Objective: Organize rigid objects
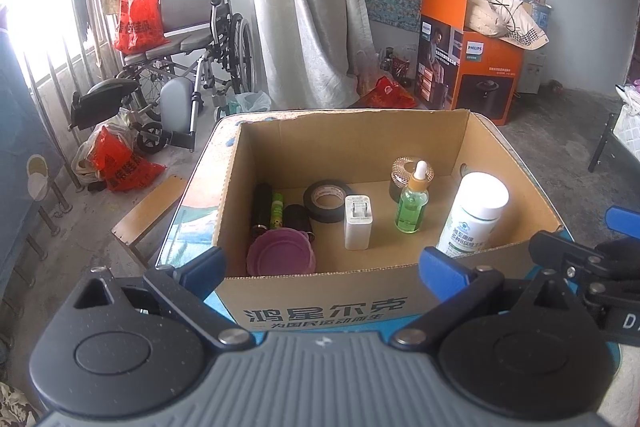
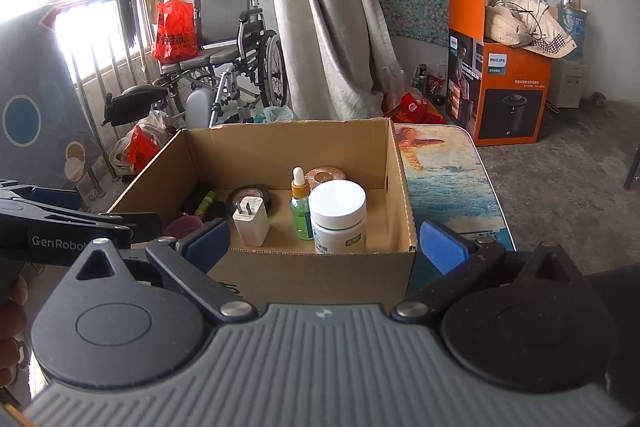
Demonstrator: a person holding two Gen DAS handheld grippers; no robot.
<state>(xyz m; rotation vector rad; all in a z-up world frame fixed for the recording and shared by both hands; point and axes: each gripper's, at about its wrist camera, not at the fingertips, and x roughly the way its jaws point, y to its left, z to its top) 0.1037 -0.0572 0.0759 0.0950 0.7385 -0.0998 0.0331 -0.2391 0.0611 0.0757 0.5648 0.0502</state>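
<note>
An open cardboard box (image 1: 320,291) (image 2: 320,267) stands on a table and holds several rigid items: a white pill bottle (image 1: 476,211) (image 2: 338,219), a green dropper bottle (image 1: 413,203) (image 2: 302,207), a white charger plug (image 1: 358,223) (image 2: 251,221), a black tape roll (image 1: 326,201) (image 2: 248,197), a copper-lidded jar (image 1: 410,173) (image 2: 325,175), a purple lid (image 1: 280,255), a green tube (image 1: 277,211) and dark cylinders. My left gripper (image 1: 320,267) is open and empty in front of the box. My right gripper (image 2: 322,243) is open and empty at the box's near right corner.
The table (image 2: 448,179) has an ocean-print cover right of the box. A wheelchair (image 1: 192,51) and red bags (image 1: 120,163) stand at the back left. An orange Philips carton (image 1: 476,67) sits on the floor at the back right. A curtain (image 1: 308,7) hangs behind.
</note>
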